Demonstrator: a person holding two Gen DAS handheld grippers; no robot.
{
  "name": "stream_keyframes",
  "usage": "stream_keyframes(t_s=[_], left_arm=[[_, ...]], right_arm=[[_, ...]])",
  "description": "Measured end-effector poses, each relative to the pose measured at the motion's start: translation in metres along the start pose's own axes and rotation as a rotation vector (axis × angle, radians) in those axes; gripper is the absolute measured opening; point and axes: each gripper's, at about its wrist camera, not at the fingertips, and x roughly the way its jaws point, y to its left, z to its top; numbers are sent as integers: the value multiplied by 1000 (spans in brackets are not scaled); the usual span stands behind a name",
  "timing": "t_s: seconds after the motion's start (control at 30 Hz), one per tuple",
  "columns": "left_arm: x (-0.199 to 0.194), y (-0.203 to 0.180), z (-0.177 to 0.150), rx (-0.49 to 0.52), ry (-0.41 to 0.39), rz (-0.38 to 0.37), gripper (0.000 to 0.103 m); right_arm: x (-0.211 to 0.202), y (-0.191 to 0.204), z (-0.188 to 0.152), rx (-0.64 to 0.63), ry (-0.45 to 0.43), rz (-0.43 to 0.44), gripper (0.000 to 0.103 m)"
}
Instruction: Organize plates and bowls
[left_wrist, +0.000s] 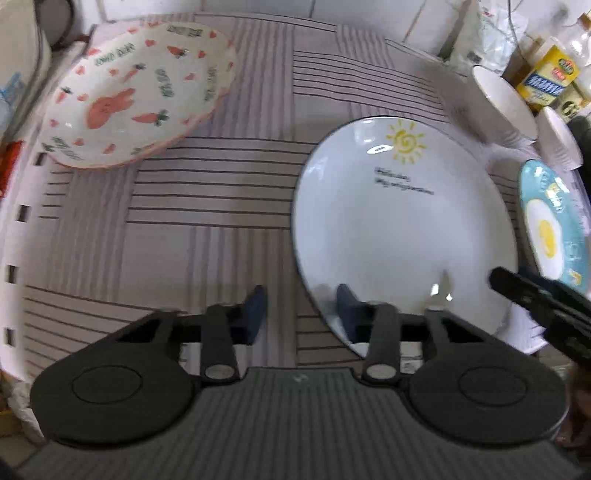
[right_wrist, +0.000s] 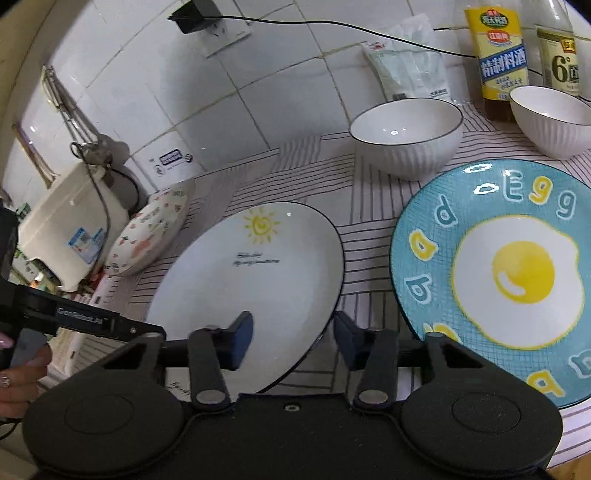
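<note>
A white sun plate (left_wrist: 399, 229) lies mid-table; it also shows in the right wrist view (right_wrist: 251, 284). A rabbit-and-carrot dish (left_wrist: 140, 92) (right_wrist: 151, 232) sits far left. A blue egg plate (right_wrist: 509, 273) (left_wrist: 554, 225) lies to the right. Two white ribbed bowls (right_wrist: 406, 136) (right_wrist: 550, 118) stand behind. My left gripper (left_wrist: 301, 310) is open, its jaws either side of the sun plate's near-left rim. My right gripper (right_wrist: 293, 336) is open, its jaws either side of that plate's near-right rim.
A striped cloth (left_wrist: 207, 206) covers the table. Sauce bottles (right_wrist: 498, 51) and a packet (right_wrist: 410, 59) stand against the tiled wall. A white appliance (right_wrist: 70, 221) sits at the far left. The left gripper's body (right_wrist: 74, 317) shows in the right wrist view.
</note>
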Motion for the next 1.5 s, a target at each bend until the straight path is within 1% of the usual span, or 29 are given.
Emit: stream_keyframes(t_s=[0.03, 0.07, 0.13, 0.27, 0.4, 0.5, 0.6, 0.73, 0.8, 1.03, 1.13, 1.23, 1.33, 1.43, 1.5], left_arm=[[1, -1, 1, 1, 7, -25, 21], [2, -3, 2, 2, 16, -36, 17], [2, -7, 3, -1, 22, -27, 18], [4, -6, 5, -22, 28, -29, 19], [6, -2, 8, -28, 32, -42, 18], [3, -6, 8, 20, 32, -31, 18], [-4, -10, 12, 65, 25, -19, 18], [-11, -5, 19, 65, 29, -39, 19], [-15, -4, 22, 71, 15, -40, 19], [-18, -3, 53, 80, -18, -14, 19], [-11, -2, 70, 123, -5, -11, 19], [-3, -2, 87, 148, 19, -12, 19], [4, -3, 102, 162, 23, -1, 20], [11, -2, 115, 141, 31, 5, 21], [19, 3, 123, 96, 42, 7, 21]], right_arm=[[2, -1, 0, 2, 2, -11, 39], [3, -2, -1, 3, 1, -23, 31], [5, -6, -1, 9, 13, -34, 20], [13, -17, -2, 111, 44, 7, 19], [20, -15, -5, 87, 22, 8, 20], [19, -15, -4, 82, 31, 12, 20], [17, -10, -1, 67, 42, -3, 21], [14, -8, 6, 75, 39, 18, 22], [13, -6, 10, 67, 28, 21, 22], [26, -2, 36, 11, 19, 30, 23], [35, 0, 46, -21, 9, 33, 24], [49, 0, 53, -64, 22, 28, 25], [60, -2, 60, -60, 25, 22, 26], [69, -3, 69, -45, 11, 5, 26], [75, -4, 74, -41, 9, 1, 27]])
